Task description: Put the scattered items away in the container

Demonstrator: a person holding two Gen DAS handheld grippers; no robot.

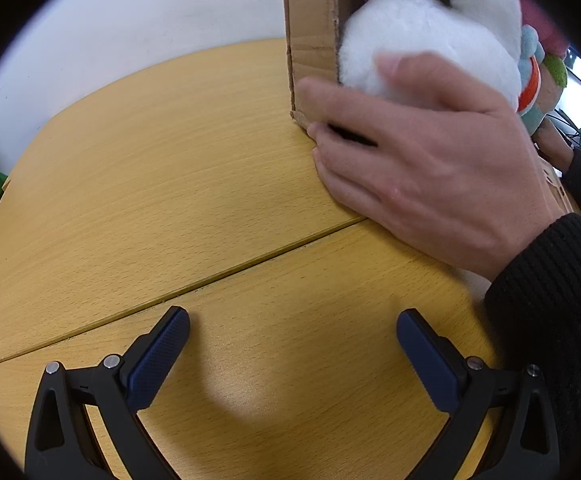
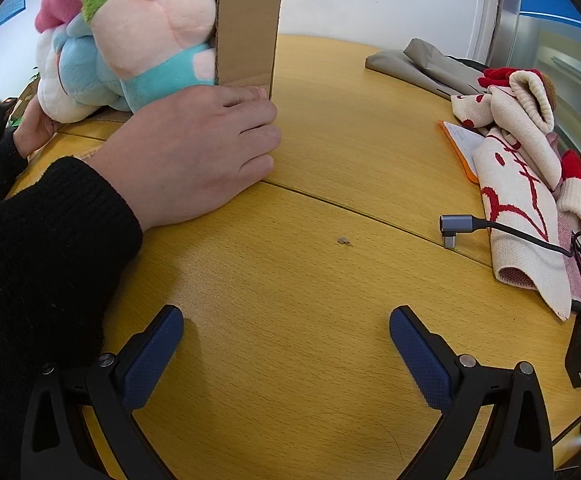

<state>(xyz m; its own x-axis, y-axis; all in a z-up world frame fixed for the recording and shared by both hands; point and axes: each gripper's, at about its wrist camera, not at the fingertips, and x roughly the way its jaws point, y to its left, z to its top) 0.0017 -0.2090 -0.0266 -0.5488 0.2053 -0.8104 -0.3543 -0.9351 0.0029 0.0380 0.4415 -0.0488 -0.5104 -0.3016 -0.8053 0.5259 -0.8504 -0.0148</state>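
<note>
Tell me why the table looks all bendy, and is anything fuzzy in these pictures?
Left wrist view: the fisheye lens curves the table edge and blackens the corners; the hand and white plush toy look slightly blurred. Right wrist view: same bending, with the cable plug sharp and soft shadows under the open right gripper.

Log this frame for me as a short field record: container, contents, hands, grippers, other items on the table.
container: cardboard box lying on its side on the wooden table, open side toward the person
contents: plush toys, a white one and a pink pig in a blue outfit, bulging out of the opening
hands: bare hand on the box's edge; another bare hand over the white plush
left gripper: open, empty, over bare table
right gripper: open, empty
other items: knitted red-and-cream cloth, USB-C cable plug, folded grey fabric
</note>
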